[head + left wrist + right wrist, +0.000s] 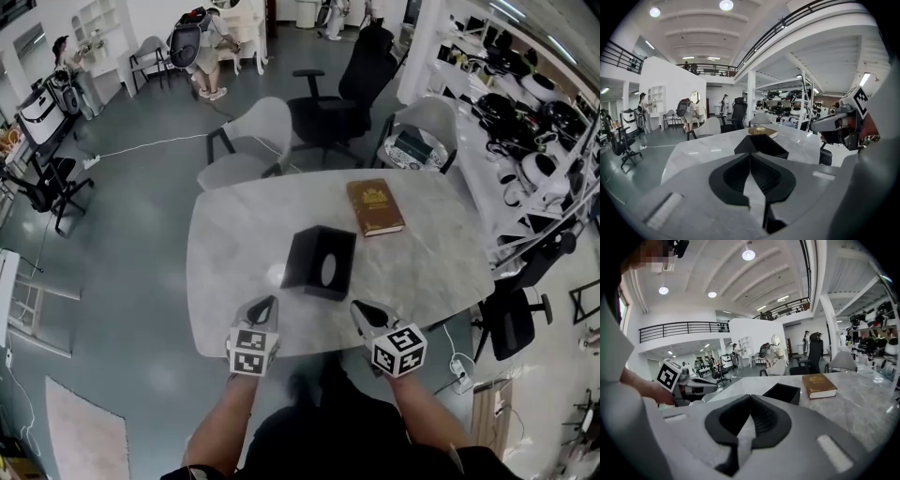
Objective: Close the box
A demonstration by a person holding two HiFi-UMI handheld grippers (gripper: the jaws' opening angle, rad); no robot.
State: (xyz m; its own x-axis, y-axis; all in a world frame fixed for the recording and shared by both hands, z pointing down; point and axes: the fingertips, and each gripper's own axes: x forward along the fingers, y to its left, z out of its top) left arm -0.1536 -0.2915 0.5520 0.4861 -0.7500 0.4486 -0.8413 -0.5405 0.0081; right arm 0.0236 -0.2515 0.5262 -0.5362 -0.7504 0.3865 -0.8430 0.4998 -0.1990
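A black box (319, 262) stands open-topped on the marble table (234, 234), and its inside looks dark and bare. In the left gripper view the box (761, 145) lies straight ahead; in the right gripper view the box (783, 392) is ahead and slightly right. My left gripper (270, 300) hovers over the table's near edge, short of the box's left side, jaws shut on nothing. My right gripper (357, 306) is level with it, short of the box's right side, also shut and holding nothing. Each gripper shows in the other's view: right gripper (834, 123), left gripper (696, 386).
A brown book (375, 206) lies beyond the box to the right. Grey and black chairs (248, 141) stand at the table's far side. Shelving with equipment (525, 122) runs along the right. People (202, 52) stand far back in the room.
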